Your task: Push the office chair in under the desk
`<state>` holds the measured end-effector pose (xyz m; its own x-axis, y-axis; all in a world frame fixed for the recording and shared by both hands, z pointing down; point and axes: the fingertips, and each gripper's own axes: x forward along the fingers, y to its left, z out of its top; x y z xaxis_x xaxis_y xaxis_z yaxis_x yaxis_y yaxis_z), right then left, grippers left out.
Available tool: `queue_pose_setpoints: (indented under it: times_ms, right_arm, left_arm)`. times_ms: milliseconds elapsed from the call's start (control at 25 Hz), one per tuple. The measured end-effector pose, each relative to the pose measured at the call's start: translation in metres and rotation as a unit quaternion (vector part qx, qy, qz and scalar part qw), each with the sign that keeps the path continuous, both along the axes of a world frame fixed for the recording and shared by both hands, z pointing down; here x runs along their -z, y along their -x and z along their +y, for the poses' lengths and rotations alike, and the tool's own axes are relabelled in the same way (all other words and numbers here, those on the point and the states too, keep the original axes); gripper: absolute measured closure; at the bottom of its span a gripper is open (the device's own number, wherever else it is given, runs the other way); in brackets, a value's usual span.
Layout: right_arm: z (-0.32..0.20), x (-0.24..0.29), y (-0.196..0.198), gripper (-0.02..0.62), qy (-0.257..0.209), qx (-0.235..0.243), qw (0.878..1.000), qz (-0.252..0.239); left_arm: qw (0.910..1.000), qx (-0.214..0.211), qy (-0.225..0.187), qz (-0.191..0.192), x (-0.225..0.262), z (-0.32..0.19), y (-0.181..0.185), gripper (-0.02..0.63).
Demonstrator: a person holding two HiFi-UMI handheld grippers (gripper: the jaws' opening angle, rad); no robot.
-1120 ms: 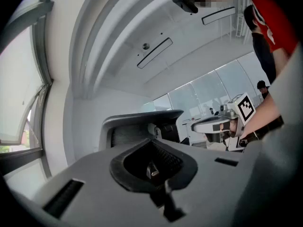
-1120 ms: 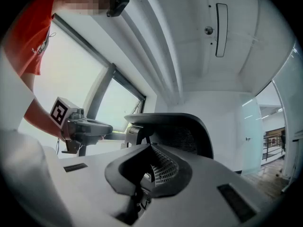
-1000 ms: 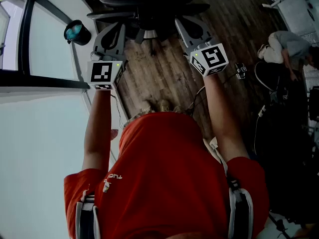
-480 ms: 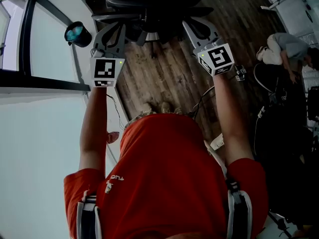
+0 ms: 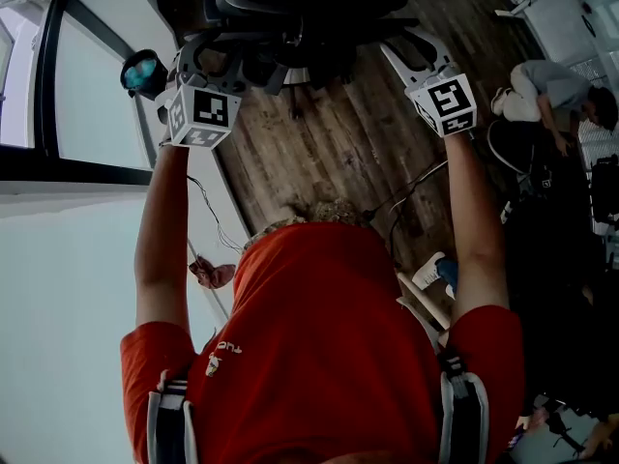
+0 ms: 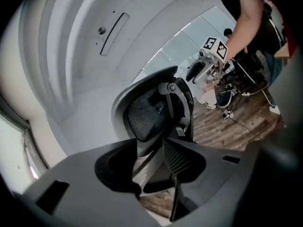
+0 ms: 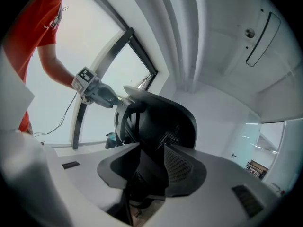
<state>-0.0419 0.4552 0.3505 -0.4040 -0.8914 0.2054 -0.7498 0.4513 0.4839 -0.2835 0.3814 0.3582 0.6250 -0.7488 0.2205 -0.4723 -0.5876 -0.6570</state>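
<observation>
My red shirt fills the near side of the head view, and both my arms reach out from it toward the office chair. The chair stands on the wooden floor straight ahead of me, and I cannot make out any surface over it. The left tool sits at the chair's left side. Its jaws have just been opening and now stand apart. The chair's mesh back and pale frame show through the gap, but neither pad presses on them. The right tool sits at the chair's right side. Its jaws have also just been opening, and the dark back of the chair lies beyond the gap with nothing gripped. Each tool's own view shows the other tool across the chair back. A thin cable trails over the floor on my side of the chair. Just left of the chair, near the left tool, there is a dark round thing with a teal face. Well to the chair's right, a person crouches low on the floor. To the chair's far left runs a dark window frame.
</observation>
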Motion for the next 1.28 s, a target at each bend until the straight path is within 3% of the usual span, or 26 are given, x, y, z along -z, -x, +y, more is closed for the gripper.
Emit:
queue_pose_setpoints:
  times_ms: [200, 360, 640, 1040, 1280]
  right_arm:
    - [-0.011, -0.013, -0.015, 0.386, 0.045, -0.020, 0.997, 0.059]
    - [-0.022, -0.026, -0.029, 0.368, 0.079, -0.028, 0.990, 0.110]
    - [-0.041, -0.051, -0.056, 0.331, 0.136, -0.016, 0.966, 0.221]
    - [-0.079, -0.086, -0.070, 0.325, 0.183, 0.023, 0.945, 0.268]
    - [-0.093, -0.098, -0.068, 0.325, 0.202, 0.049, 0.937, 0.279]
  left_arm:
    - [0.9976, -0.007, 0.002, -0.069, -0.009, -0.019, 0.007, 0.415]
    - [0.9931, -0.004, 0.015, -0.116, -0.024, -0.032, 0.013, 0.393]
    - [0.9787, -0.010, 0.016, -0.204, -0.035, -0.055, 0.012, 0.368]
    - [0.9626, -0.043, 0.080, -0.255, -0.052, -0.073, 0.009, 0.339]
    - [0.9488, -0.042, 0.093, -0.299, -0.078, -0.086, 0.011, 0.339]
